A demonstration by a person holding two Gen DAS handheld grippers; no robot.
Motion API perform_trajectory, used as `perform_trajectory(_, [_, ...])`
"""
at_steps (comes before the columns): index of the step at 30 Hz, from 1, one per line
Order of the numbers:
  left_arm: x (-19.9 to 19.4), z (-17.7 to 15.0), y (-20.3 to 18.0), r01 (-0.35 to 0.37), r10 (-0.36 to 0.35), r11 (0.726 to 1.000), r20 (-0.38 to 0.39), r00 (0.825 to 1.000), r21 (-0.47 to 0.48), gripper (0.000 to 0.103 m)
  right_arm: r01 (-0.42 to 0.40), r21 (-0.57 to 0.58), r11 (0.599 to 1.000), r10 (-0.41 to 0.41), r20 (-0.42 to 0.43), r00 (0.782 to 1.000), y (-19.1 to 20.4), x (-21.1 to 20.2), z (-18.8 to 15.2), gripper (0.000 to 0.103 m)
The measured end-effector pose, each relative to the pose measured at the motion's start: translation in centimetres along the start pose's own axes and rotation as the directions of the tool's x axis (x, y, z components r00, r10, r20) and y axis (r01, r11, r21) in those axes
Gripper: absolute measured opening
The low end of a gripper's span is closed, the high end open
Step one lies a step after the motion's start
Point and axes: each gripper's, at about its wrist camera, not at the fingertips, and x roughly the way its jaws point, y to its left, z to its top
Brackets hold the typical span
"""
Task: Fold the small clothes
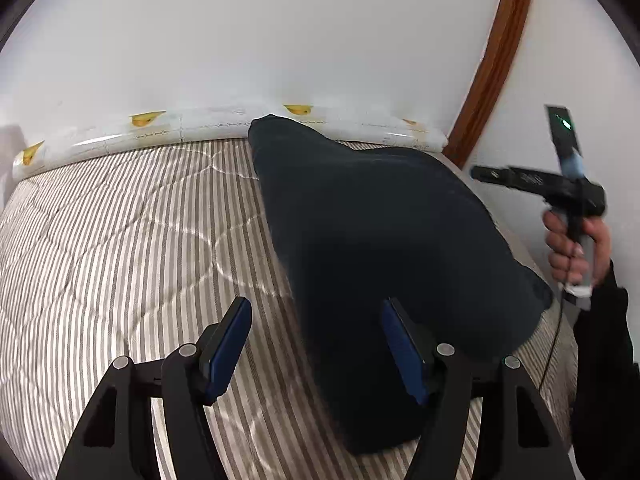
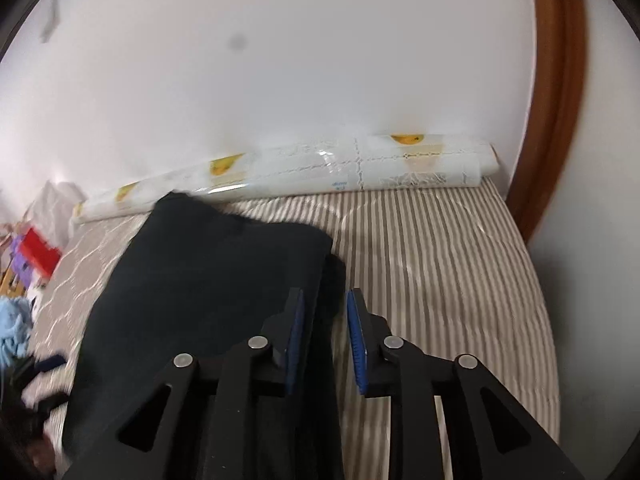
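The dark navy soft cloth garment (image 1: 384, 248) lies on the brown-and-white striped quilted bed cover (image 1: 120, 240), folded into a thick flat pad with rounded edges. It looks light, floppy and a bit fuzzy, so it should bend anywhere and sag if lifted by one corner. It will not break, and it does not look slippery. The left gripper (image 1: 316, 350) has its jaws spread wide, with nothing pinched; the cloth's near edge sits just past and under the jaw on the right side, and bare striped cover shows between the jaws. The right gripper (image 2: 324, 338) has its jaws only a little apart, not pressing on anything; the garment's right edge (image 2: 320, 256) lies under the jaw on the left side, with a dark strip of it showing in the gap. A good place to take hold is likely a folded edge or a corner, where the layers are thick. Past the jaws, a shiny white plastic roll with yellow fruit pictures (image 2: 360, 168) lies along the white wall.
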Motion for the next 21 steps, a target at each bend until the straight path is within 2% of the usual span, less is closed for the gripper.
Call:
perform_trajectory(3, [-0.6,-1.0,-0.7,0.003,-0.003,1.0,-0.005,1.0,0.015,0.065,-0.042,-0.003,0.999,0.042,-0.004,0.999,-0.1,-3.1,-2.9,0.041])
perform_trajectory(6, [-1.3,-2.1,-1.4,-0.012,0.012,1.0,0.005,1.0,0.025,0.065,-0.088,0.012,0.996,0.089,-0.026,0.996,0.0,-4.4,-6.0,0.042])
perform_trajectory(9, [-1.6,-2.5,-1.4,-0.021,0.021,1.0,0.008,1.0,-0.004,0.065,-0.114,0.021,0.993,0.115,-0.053,0.992,0.4,-4.3,-8.9,0.042])
perform_trajectory(11, [-1.7,-2.6,-1.3,-0.023,0.023,0.999,0.005,1.0,-0.026,0.065,-0.146,0.048,0.988,0.15,-0.081,0.985,0.5,-3.2,-10.0,0.036])
perform_trajectory(12, [-1.8,-2.6,-1.3,-0.029,0.029,0.999,0.006,1.0,-0.032,0.065,-0.158,0.05,0.986,0.162,-0.077,0.984,0.7,-2.9,-10.3,0.029])
perform_trajectory(13, [-1.8,-2.6,-1.4,-0.034,0.034,0.999,0.007,0.999,-0.036,0.065,-0.159,0.039,0.986,0.162,-0.071,0.984,0.9,-2.8,-10.4,0.016])
perform_trajectory(14, [-2.0,-2.5,-1.5,-0.038,0.039,0.998,0.011,0.999,-0.041,0.065,-0.147,0.004,0.989,0.147,-0.057,0.988,1.4,-3.1,-10.3,0.009])
perform_trajectory(16, [-2.2,-2.3,-1.8,-0.042,0.043,0.998,0.029,0.999,-0.046,0.065,-0.108,-0.049,0.993,0.109,0.025,0.994,1.7,-4.9,-10.3,0.008])
perform_trajectory(18, [-2.2,-2.1,-2.1,-0.047,0.048,0.998,0.037,0.998,-0.045,0.065,-0.11,-0.049,0.993,0.114,0.082,0.99,1.4,-6.5,-10.5,0.007])
perform_trajectory(21, [-1.4,-2.1,-2.7,-0.057,0.058,0.998,0.016,0.998,-0.036,0.065,-0.053,-0.034,0.998,0.054,0.048,0.997,1.3,-5.6,-10.9,0.007])
